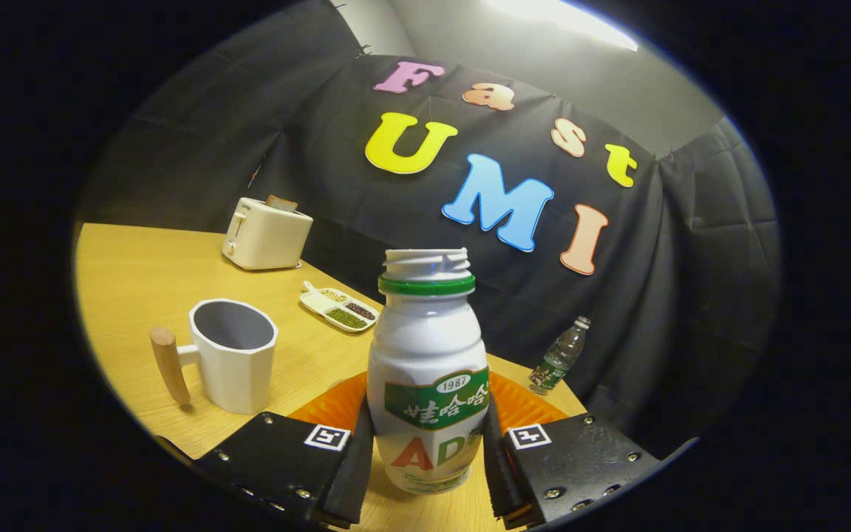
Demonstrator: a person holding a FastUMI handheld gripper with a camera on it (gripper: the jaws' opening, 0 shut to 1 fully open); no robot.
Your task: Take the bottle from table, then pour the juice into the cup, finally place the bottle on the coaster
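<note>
A white plastic bottle (427, 355) with a green neck ring and no cap stands upright between my two fingers. My gripper (425, 451) is shut on its lower body, one finger pressing on each side. An orange coaster (521, 405) lies on the wooden table (137, 273) right behind the bottle and is partly hidden by it. A white mug (235, 355) with a wooden handle stands to the left of the bottle, a little beyond my left finger, and looks empty from here.
A cream toaster (266, 235) with a slice in it stands at the back left. A small divided dish (340, 305) of grains lies between toaster and bottle. A clear water bottle (561, 356) stands by the cloth wall on the right, near the table's far edge.
</note>
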